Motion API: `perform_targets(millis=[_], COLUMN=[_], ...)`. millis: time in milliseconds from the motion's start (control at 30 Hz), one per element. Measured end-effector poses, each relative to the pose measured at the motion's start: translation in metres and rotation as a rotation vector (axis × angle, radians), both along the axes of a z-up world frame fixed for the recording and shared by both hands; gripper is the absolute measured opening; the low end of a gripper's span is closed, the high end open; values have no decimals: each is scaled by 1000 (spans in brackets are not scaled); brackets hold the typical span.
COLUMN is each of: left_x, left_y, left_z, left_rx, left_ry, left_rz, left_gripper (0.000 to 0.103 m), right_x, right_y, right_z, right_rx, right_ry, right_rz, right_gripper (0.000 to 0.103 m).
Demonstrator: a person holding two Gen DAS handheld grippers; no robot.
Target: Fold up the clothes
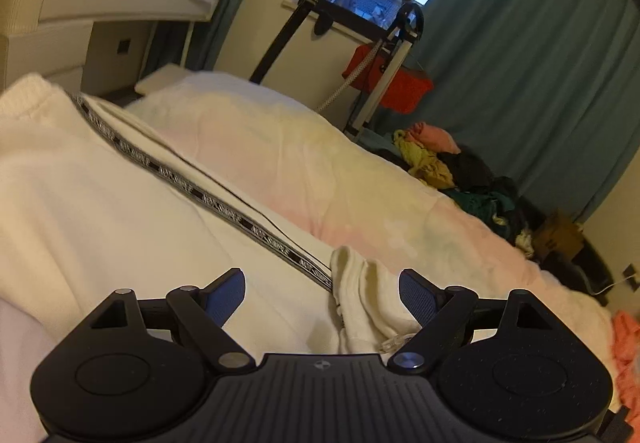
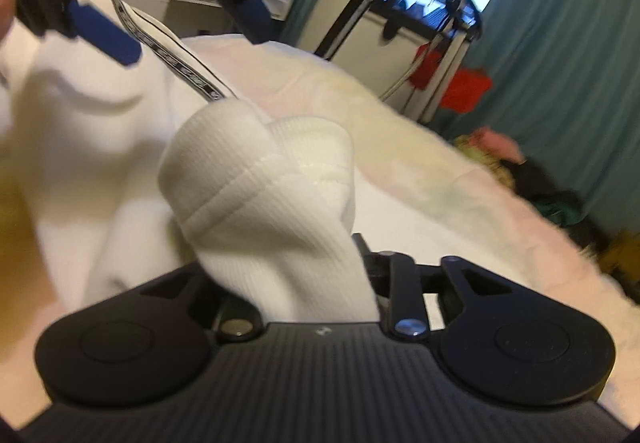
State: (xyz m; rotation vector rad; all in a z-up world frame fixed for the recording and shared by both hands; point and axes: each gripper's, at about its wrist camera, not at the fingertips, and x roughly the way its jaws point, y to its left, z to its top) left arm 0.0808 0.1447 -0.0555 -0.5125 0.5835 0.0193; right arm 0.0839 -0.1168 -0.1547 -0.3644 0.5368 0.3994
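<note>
While your left gripper (image 1: 322, 293) hangs over the white sweatpants (image 1: 120, 203), its blue pads (image 1: 228, 293) are spread wide apart with nothing between them. The pants are laid out on the bed (image 1: 380, 203), which has a fluffy pale blanket with pink and yellow patches, and the black-and-white lettered side stripe (image 1: 208, 199) runs diagonally from the waistband end at upper left down toward your fingers. The ribbed ankle cuff (image 1: 368, 299) is bunched up right beside the right-hand pad of that left gripper.

Over on the right wrist view, your right gripper (image 2: 288, 283) has that same ribbed cuff (image 2: 264, 195) pinched; the fabric rises straight out from between the fingers, which are clamped on it and mostly hidden by the cloth. You can also see the left gripper (image 2: 176, 3) up in the top left corner there, spread open above the pants.

Past the bed there's a pile of clothes (image 1: 460, 171) on the floor by the teal curtains (image 1: 540, 63).
</note>
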Motion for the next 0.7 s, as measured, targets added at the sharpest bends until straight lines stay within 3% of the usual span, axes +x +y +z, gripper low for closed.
perform_targets(millis=[33, 200, 400, 500, 600, 700], left_x=[1, 1, -7, -12, -13, -15], left_y=[1, 2, -10, -27, -43, -56], left_z=[-2, -6, -9, -15, -21, -22], left_rx=[-19, -21, -38, -36, -6, 55], left_ry=[5, 26, 37, 50, 56, 28], left_rz=[-9, -46, -138, -212, -253, -291], left_gripper=[86, 86, 86, 85, 80, 78], right_x=[0, 0, -4, -12, -17, -10], right_y=[-2, -11, -33, -61, -86, -103], right_z=[3, 16, 33, 44, 49, 50], right_rx=[26, 154, 323, 464, 544, 546], right_ry=[26, 159, 312, 363, 328, 270], right_rz=[9, 52, 83, 45, -35, -164], right_gripper=[36, 79, 79, 80, 80, 80])
